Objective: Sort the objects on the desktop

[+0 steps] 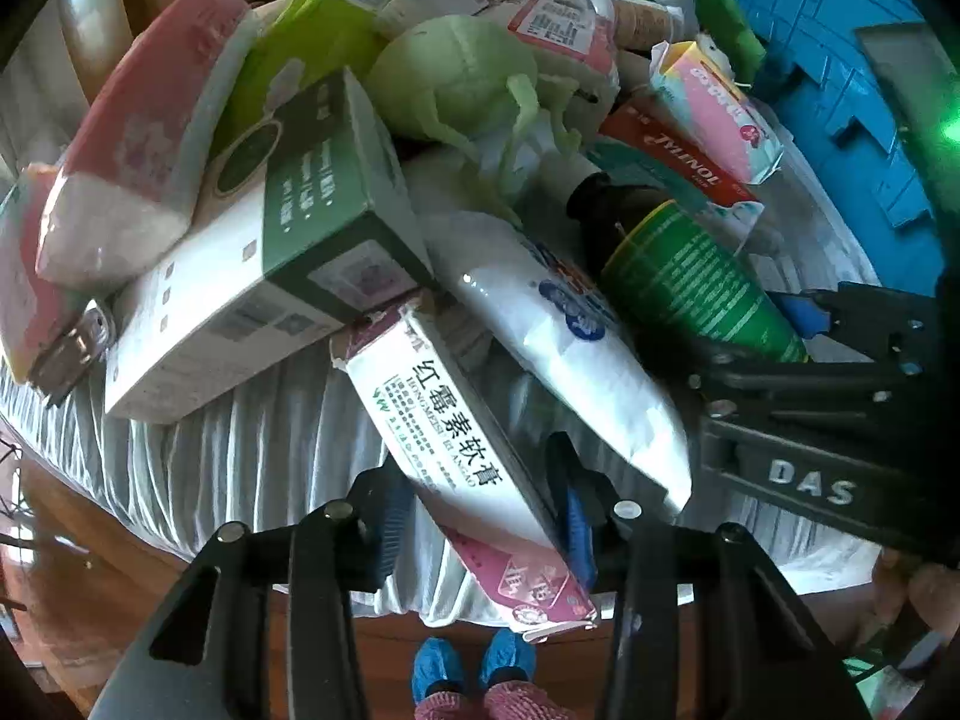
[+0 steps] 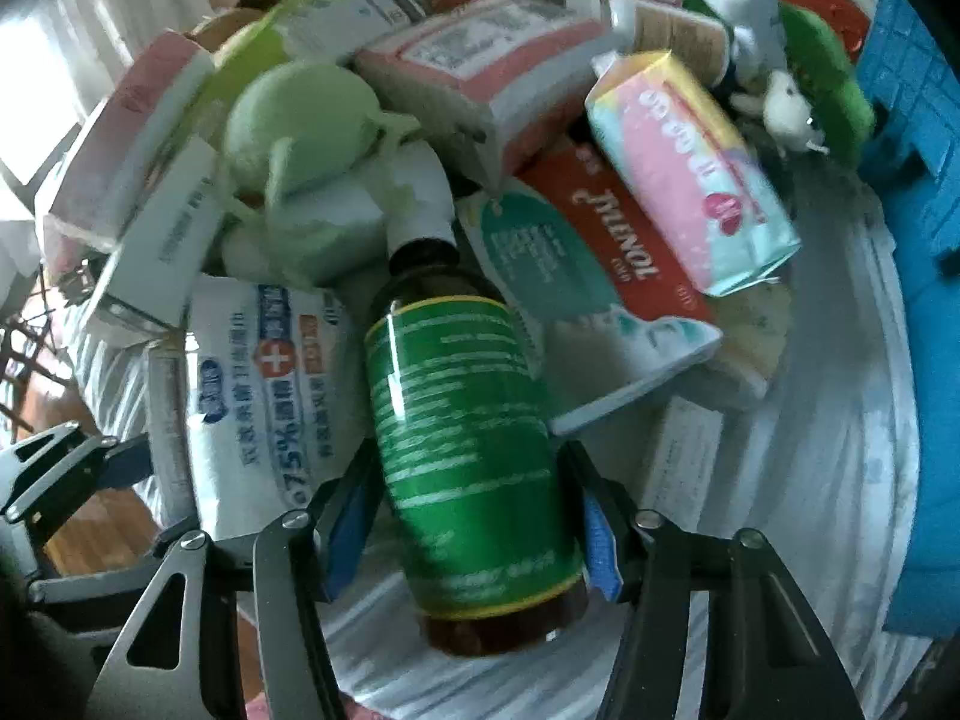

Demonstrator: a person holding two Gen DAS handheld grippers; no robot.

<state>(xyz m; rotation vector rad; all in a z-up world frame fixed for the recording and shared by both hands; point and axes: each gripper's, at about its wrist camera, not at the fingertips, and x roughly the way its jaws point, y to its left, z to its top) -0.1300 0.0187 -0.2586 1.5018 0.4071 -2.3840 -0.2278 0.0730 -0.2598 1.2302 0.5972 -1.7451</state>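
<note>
1. The desk point(image 2: 810, 480), under a wrinkled white cloth, fills most of both views, with the pile of things heaped across its upper half.
2. A blue crate point(image 1: 840, 90) lies at the upper right of the left view, beside the pile.
3. A green and white carton point(image 1: 270, 276) rests at the left centre of the left view, leaning on the heap.
4. A white wipes pack point(image 2: 264, 384) lies at the left centre of the right view, just beside the bottle.
5. The brown bottle with a green label point(image 2: 474, 468) sits in the lower middle of the right view, cap pointing up the frame. My right tool point(image 2: 474, 534) has its blue pads on either side of the bottle; I cannot tell if they press on it.
6. The white and pink ointment box point(image 1: 462, 450) slants through the lower middle of the left view. My left tool point(image 1: 480, 516) is closed on it, pads against its two sides.
7. A red Tylenol box point(image 2: 618, 240) lies right of the bottle's neck.
</note>
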